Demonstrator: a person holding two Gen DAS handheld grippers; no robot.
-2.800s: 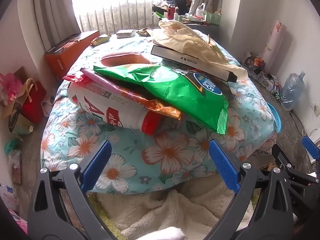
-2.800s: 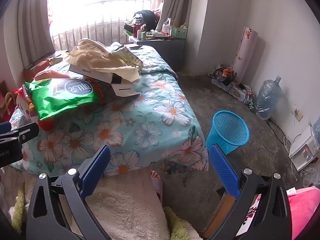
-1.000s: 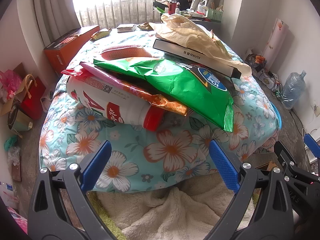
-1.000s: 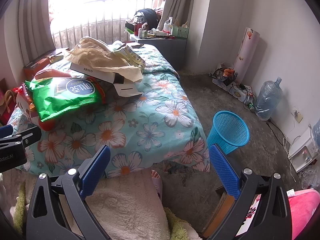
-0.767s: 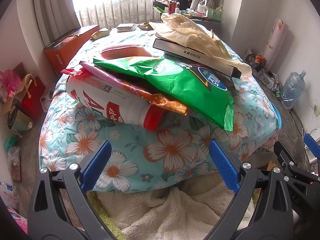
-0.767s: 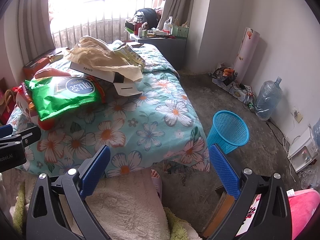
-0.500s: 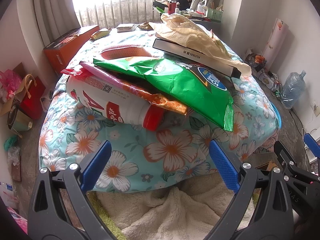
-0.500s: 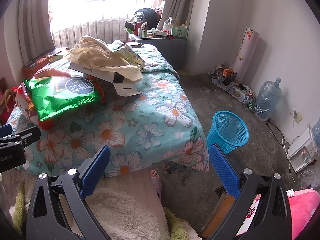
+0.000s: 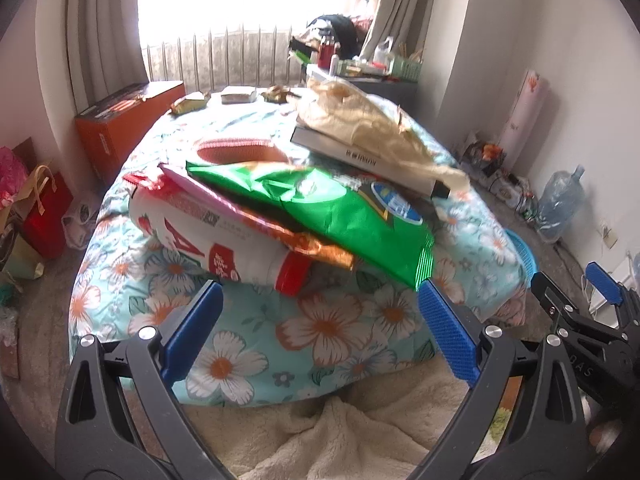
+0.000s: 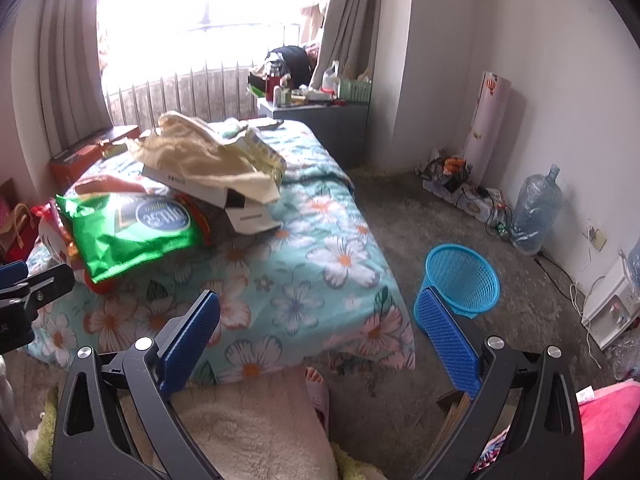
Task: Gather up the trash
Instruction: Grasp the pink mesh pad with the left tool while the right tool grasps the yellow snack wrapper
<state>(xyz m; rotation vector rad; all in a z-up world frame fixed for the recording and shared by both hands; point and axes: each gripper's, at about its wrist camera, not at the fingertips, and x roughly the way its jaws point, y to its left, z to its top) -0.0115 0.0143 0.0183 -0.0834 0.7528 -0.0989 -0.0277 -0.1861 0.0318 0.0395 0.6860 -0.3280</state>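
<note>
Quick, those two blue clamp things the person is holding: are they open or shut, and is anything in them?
Left tool: open, holding nothing, facing the trash pile on the bed.
Right tool: open, holding nothing.

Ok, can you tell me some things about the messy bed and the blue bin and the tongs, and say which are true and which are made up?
1. The green snack bag lies on top of the pile on the bed. True.
2. The blue bin sits on the bed. False: it stands on the floor beside the bed.
3. The left tongs are squeezing the white bottle. False: they are open and hold nothing.
4. The white bottle has a red cap. True.
5. The right tongs are open and empty. True.
6. The blue bin is full of wrappers. False: it looks empty.
</note>
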